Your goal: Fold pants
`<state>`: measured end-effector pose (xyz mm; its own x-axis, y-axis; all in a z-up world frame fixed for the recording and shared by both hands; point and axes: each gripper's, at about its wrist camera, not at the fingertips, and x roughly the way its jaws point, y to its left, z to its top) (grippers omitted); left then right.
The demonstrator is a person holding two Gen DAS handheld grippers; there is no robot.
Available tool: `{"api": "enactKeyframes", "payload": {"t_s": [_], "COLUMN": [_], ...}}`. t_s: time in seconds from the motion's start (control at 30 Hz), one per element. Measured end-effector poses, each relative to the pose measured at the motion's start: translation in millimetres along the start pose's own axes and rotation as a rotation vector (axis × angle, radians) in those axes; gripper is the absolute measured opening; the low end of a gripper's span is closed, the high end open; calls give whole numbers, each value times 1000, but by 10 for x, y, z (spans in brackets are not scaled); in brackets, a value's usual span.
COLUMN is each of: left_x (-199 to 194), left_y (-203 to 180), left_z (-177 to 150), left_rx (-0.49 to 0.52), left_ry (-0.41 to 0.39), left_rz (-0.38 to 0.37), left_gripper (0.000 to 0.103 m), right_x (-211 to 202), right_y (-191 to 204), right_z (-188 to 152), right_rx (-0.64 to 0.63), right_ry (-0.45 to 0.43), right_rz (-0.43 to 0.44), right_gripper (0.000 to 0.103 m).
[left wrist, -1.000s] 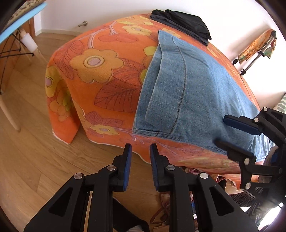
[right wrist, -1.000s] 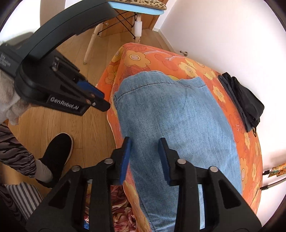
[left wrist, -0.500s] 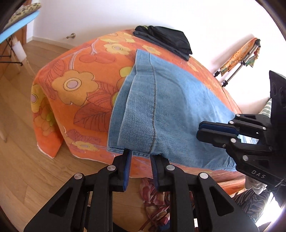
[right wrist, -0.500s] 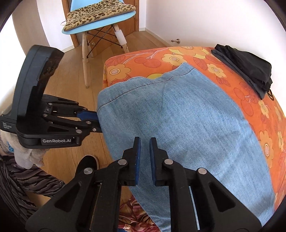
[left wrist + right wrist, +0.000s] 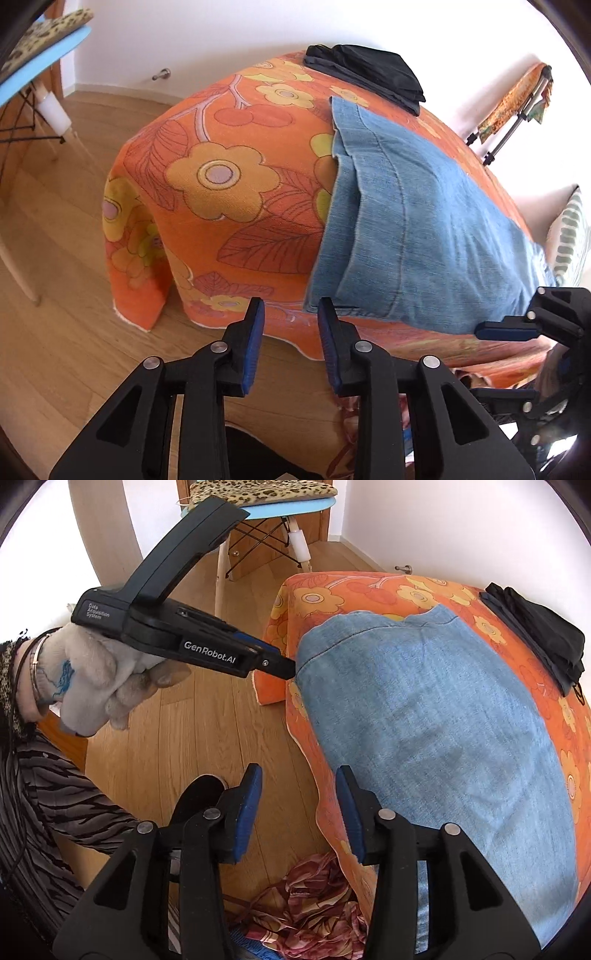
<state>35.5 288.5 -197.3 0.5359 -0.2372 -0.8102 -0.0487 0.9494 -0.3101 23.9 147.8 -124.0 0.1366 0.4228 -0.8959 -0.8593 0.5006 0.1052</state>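
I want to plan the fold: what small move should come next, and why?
Probably bring the left hand-held gripper forward to the jeans' near corner. Both it and the right hand-held gripper are open and hold nothing, while the jeans lie flat on the orange floral cover, with that corner just ahead of the left fingertips.

Black garment on floral blanket

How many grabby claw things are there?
2. The left gripper hangs open off the near edge of the orange bedspread, by the jeans' corner. The right gripper is open too, further along that edge.
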Motion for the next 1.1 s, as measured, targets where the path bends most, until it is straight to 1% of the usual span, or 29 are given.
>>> {"api": "enactKeyframes", "payload": {"t_s": [0.13,0.2,0.27,0.33,0.47,0.53,0.57,0.6,0.63,0.7,0.8,0.87,0.93,1.0,1.1], "left_x": [145,251,348,357,181,84,33,-2,-26,-61,-155,-226,-268,-245,-220], "left_y": [9,-2,-73,-107,-101,-74,-64,-62,-64,-77,-96,-116,-140,-156,-179], "left_z": [-32,-64,-92,-78,-30,-18,-20,-13,-13,-5,10,14,42,83,116], "left_rx": [106,123,169,170,164,139,131,126,125,116,114,115,99,87,84], "left_ry": [24,44,54,49,-27,-62,-80,-92,-96,-99,-111,-128,-141,-142,-141], "left_rz": [77,79,87,49,6,-40,-61,-77,-86,-119,-159,-186,-218,-232,-238], "left_gripper": [28,28,28,28,28,28,28,28,28,28,27,27,27,27,27], "right_x": [-71,-124,-163,-187,-192,-176,-170,-159,-141,-121,-86,-62,-18,32,111], "right_y": [-12,-31,-67,-128,-211,-259,-292,-328,-365,-397,-334,-275,-222,-199,-210], "right_z": [-12,13,52,86,150,201,233,266,301,349,352,330,311,306,326], "right_rx": [34,38,45,65,75,82,91,103,117,129,97,72,45,37,47], "right_ry": [-20,-33,-44,-58,-72,-79,-85,-90,-89,-97,-98,-98,-95,-94,-89], "right_rz": [18,6,-2,-10,-28,-41,-46,-48,-41,-18,-3,5,-1,-1,-9], "right_gripper": [43,43,43,43,43,43,41,35,31,31,31,34,41,43,43]}}
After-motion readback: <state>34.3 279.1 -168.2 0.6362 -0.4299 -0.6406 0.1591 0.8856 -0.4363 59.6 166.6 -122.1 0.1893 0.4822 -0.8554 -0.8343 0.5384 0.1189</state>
